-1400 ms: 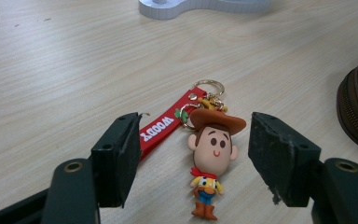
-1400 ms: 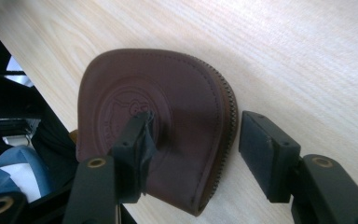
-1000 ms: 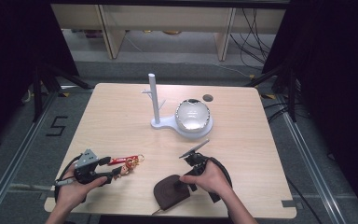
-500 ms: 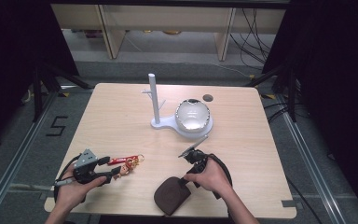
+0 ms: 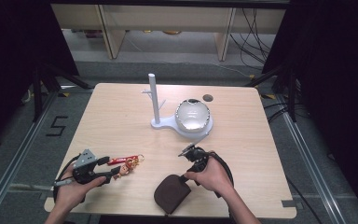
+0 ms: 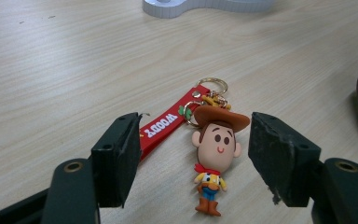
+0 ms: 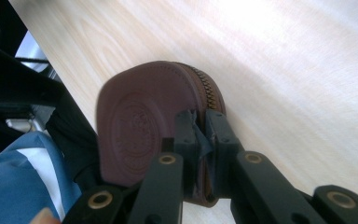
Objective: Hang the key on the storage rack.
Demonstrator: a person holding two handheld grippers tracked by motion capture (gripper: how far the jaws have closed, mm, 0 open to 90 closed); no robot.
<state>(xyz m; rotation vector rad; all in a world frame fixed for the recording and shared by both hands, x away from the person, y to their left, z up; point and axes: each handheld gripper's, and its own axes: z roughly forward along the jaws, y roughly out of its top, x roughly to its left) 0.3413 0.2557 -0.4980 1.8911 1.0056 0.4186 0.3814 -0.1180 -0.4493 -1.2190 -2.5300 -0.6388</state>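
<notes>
A Woody keychain (image 6: pixel 214 154) with a red strap (image 6: pixel 165 126) and gold ring lies flat on the wooden table (image 5: pixel 121 116), near the front left. My left gripper (image 6: pixel 191 158) is open, one jaw on each side of the figure and neither touching it; it sits in the hand at the front left (image 5: pixel 108 170). A brown leather zip pouch (image 7: pixel 140 126) stands on edge near the table's front edge (image 5: pixel 170 193). My right gripper (image 7: pixel 198 128) is shut on its zipper side, beside the pouch's top (image 5: pixel 184 178).
A white stand with an upright post (image 5: pixel 154 98) and a shiny silver dome (image 5: pixel 193 114) on its base stand at the table's middle back. A small round hole (image 5: pixel 208 98) lies behind them. The table's front edge is close to both hands.
The right hand has turned slightly and the pouch it holds has shifted a little toward the front edge. The left gripper and keychain have stayed put.
</notes>
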